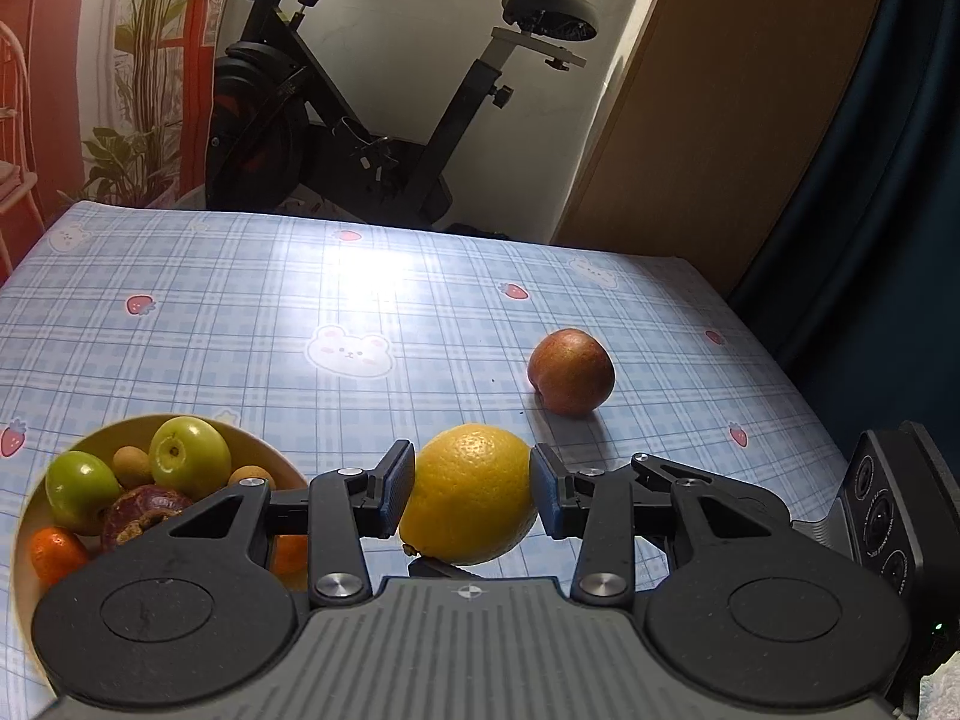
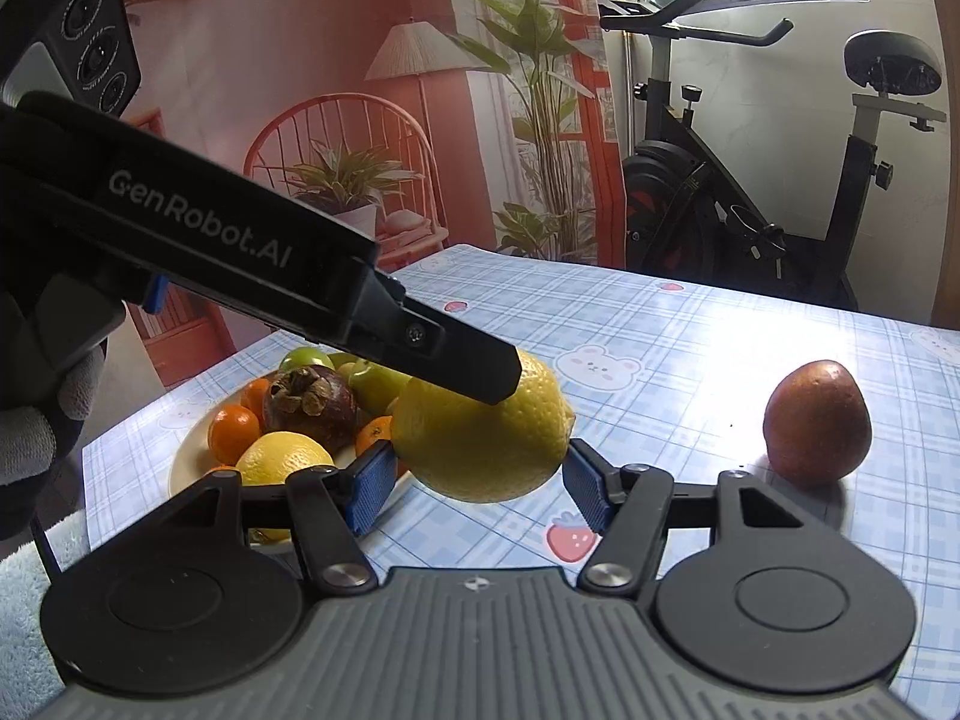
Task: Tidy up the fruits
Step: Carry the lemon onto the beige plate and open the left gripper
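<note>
my left gripper [image 1: 472, 489] clamps a yellow, dimpled lemon [image 1: 469, 493] above the blue checked tablecloth [image 1: 384, 312]. my right gripper [image 2: 479, 483] stands partly spread below it, pads apart from the rind. left sits a cream fruit bowl [image 1: 24, 546]; right, a reddish-brown round fruit [image 1: 572, 371].

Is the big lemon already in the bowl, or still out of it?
Out. The left gripper holds the lemon beside the bowl, its pads pressed on both sides.

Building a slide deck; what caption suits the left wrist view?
Left gripper shut on a lemon, beside a fruit-filled bowl; a red apple sits apart on the tablecloth.
</note>
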Demonstrator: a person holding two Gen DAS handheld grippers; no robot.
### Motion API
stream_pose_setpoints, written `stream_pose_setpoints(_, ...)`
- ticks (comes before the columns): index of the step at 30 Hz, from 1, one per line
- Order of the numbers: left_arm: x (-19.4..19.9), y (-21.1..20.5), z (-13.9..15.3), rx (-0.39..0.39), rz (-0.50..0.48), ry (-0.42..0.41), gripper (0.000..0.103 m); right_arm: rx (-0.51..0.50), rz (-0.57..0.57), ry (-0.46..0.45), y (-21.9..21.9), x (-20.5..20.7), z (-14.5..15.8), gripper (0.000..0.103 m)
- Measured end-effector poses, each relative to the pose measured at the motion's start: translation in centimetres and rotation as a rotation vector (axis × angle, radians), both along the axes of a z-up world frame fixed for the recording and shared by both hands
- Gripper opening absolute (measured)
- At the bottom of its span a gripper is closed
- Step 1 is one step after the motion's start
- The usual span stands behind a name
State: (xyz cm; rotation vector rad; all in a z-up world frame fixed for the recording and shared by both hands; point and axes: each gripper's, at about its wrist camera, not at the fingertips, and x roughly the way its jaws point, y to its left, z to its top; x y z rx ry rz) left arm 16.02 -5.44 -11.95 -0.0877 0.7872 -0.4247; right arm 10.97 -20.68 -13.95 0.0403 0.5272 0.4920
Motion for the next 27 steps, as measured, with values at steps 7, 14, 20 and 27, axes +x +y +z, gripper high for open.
stream_pose_setpoints(7,-1.8,4.5,2.5,-0.013,0.041,-0.013,0.043,-0.008,0.081,-0.009,4.9,0.2,2.1,0.064)
stream_pose_setpoints(14,-2.9,9.0,3.1,-0.049,0.103,0.008,0.043,-0.032,0.155,0.023,9.4,0.5,2.3,0.064)
stream_pose_setpoints(20,-3.6,11.1,1.9,-0.062,0.105,0.041,0.043,-0.076,0.191,0.082,12.1,0.7,1.0,0.064)
stream_pose_setpoints(27,-2.8,13.6,0.4,-0.068,0.151,0.081,0.043,-0.116,0.202,0.119,14.1,1.5,0.0,0.064)
